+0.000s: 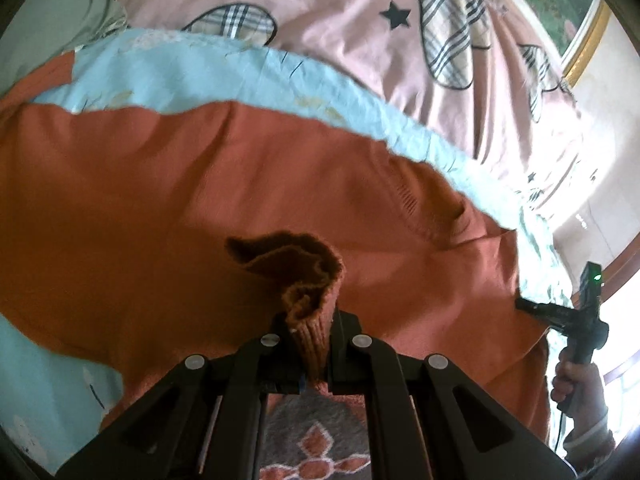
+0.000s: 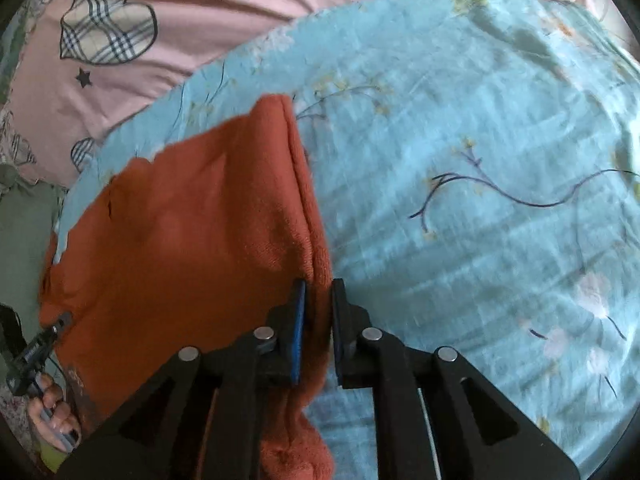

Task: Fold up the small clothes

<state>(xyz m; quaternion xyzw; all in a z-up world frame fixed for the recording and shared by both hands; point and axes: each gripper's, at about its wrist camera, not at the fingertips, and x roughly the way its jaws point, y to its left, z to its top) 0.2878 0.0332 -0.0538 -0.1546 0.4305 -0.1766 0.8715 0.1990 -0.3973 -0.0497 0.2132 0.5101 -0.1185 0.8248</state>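
**Both grippers clamped on the rust-orange garment over the bed**

Nearest the left wrist camera, the left gripper had its two black fingers closed on a bunched, ribbed edge of the rust-orange garment. The knit puckered up in a dark fold just past the fingertips. Below the linkage a grey patch with an orange and white diamond pattern showed between the gripper's arms; whether it belonged to the garment could not be told.

The garment spread wide across that view, over the light blue floral sheet. Beyond the sheet lay a pink quilt with plaid heart patches and small black stars. At the far right edge the person's right hand held the handle of the other gripper, whose black tip touched the garment's side edge. A green light glowed on its body.

In the right wrist view, the right gripper was clenched on a folded seam of the garment, the cloth running between the blue-padded finger and its black partner and hanging down beneath them. From the pinch the seam ran up and away to a corner lying on the blue sheet. The garment filled the left half of that view; the sheet, printed with thin dark branches and pale flowers, filled the right. At lower left the left hand gripped its tool, its tip touching the garment's far edge. The frames were blurred
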